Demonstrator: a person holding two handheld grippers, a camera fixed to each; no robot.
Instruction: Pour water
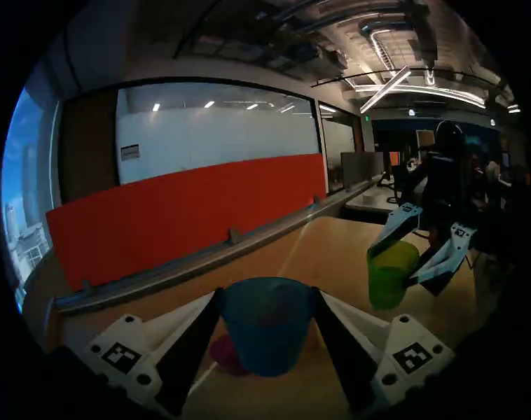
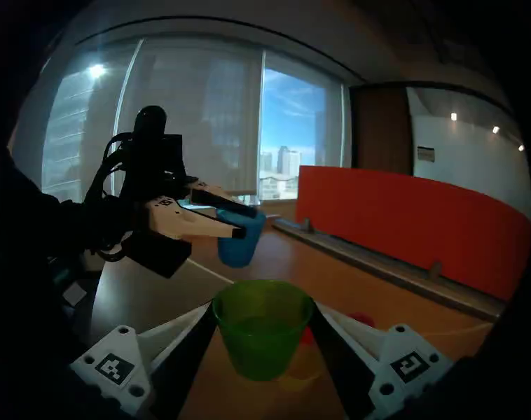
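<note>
Blue cup (image 1: 267,336) is right up front in the left gripper view, sitting upright between the two fingers of the left gripper (image 1: 267,301). Both fingers are pressed against its sides, so it's pinched properly. Can't see any water through the plastic from here. Just behind it, low on the left, there's a small pink thing (image 1: 227,353) on the wooden bench (image 1: 335,252), too hidden to say what it is. Further off to the right, the right gripper (image 1: 393,264) has a green cup (image 1: 388,287) clamped between its fingers, upright, over the bench. An orange partition (image 1: 195,203) runs along the far edge of the bench, and a person (image 1: 440,168) sits way in the back.

Right gripper view: the green cup is closest now, squeezed upright between that gripper's fingers. It looks like there might be some liquid low inside, but honestly I can't tell for sure. Under and just behind it are a red bit (image 2: 306,337) and a yellow bit (image 2: 299,374), blurry, resting on the bench. Farther off on the left, the left gripper is nipping the blue cup near its rim, and the cup looks slightly tilted, well apart from the green one. A big window (image 2: 293,140) with a city skyline sits behind.
</note>
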